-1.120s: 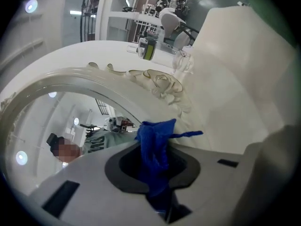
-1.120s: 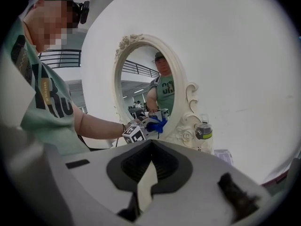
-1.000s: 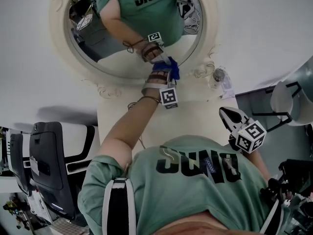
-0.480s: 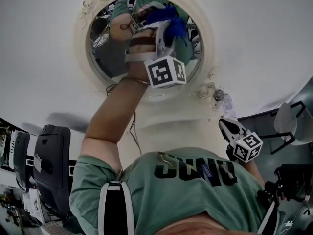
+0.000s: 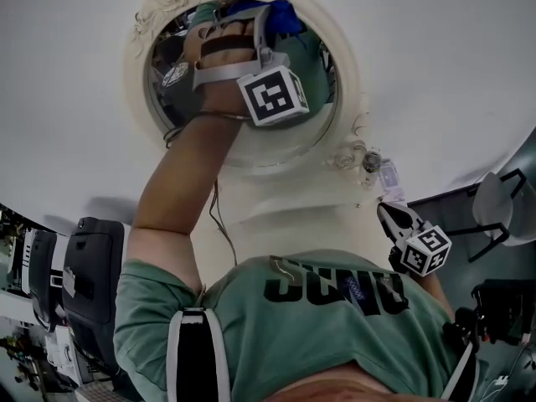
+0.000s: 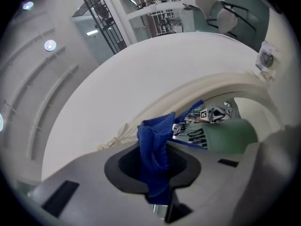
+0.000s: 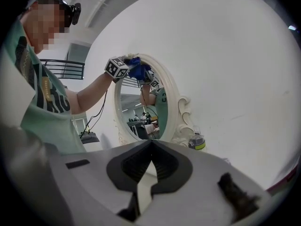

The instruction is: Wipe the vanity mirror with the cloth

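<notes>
Closest to the camera in the head view is the person's green shirt (image 5: 335,308), with a black strap over the left shoulder. Just off to the side of it, low down, sits the right tool (image 5: 383,211) with its marker cube. It's not doing anything: in the right gripper view the right tool (image 7: 150,147) has its jaws closed tip to tip with nothing between them, and it's pointed toward the mirror from well back.

Past that is the cream bench (image 5: 285,216) the mirror stands on. There's a little jar (image 5: 371,162) near the mirror's foot on the right side; the right gripper view shows the jar (image 7: 197,142) has a yellow-green band.

Then the left arm (image 5: 176,191) goes up from the shoulder to the vanity mirror (image 5: 345,65), which is oval with a carved cream frame. The left tool (image 5: 268,15) is up at the top of the glass, cube facing the camera, and the blue cloth (image 5: 285,13) is bunched at its tip against the upper part of the mirror, right by the top of the frame. In the left gripper view the jaws are clamped on the cloth (image 6: 155,145), which sticks up out of the left tool (image 6: 153,164) in a crumpled fold, with the curve of the frame just behind it. From the side, the right gripper view has the cloth (image 7: 139,71) touching the top of the mirror (image 7: 141,112).

Behind it all is a plain white wall (image 5: 452,74), with a white chair (image 5: 494,199) off to the right.
</notes>
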{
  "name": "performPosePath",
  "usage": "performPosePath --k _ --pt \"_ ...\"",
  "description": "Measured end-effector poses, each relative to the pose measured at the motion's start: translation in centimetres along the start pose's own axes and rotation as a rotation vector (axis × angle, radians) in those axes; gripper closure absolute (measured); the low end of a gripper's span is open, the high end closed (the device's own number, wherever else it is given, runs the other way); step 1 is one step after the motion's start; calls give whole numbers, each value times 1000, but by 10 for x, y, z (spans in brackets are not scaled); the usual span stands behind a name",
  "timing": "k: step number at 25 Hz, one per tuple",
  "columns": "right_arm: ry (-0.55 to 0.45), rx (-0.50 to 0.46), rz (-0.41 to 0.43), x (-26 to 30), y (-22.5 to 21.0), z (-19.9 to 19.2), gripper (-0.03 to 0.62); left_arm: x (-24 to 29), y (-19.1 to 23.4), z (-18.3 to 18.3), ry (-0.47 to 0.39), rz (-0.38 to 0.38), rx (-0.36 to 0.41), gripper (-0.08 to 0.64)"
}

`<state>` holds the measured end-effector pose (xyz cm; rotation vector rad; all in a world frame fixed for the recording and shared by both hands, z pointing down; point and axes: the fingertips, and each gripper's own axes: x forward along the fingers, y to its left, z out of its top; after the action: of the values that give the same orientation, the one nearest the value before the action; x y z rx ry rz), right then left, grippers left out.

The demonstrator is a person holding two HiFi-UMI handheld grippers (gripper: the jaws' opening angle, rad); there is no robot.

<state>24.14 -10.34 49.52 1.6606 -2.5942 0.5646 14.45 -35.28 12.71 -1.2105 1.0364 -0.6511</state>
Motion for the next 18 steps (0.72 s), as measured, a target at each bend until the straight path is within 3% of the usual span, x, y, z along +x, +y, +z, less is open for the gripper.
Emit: performPosePath --k 6,10,12,15,18 --pt "12 9 -10 1 -2 -3 584 17 -7 -13 32 -16 -14 480" --pt "28 15 2 10 -2 -9 584 24 -18 -12 60 15 12 485" --pt "39 16 4 12 -2 -11 584 23 -30 -2 36 8 21 495" --pt "52 31 -2 11 -2 -18 584 11 -85 22 -40 -57 68 499" --pt "68 53 -15 5 -5 -28 584 -14 -172 39 -105 -146 136 500"
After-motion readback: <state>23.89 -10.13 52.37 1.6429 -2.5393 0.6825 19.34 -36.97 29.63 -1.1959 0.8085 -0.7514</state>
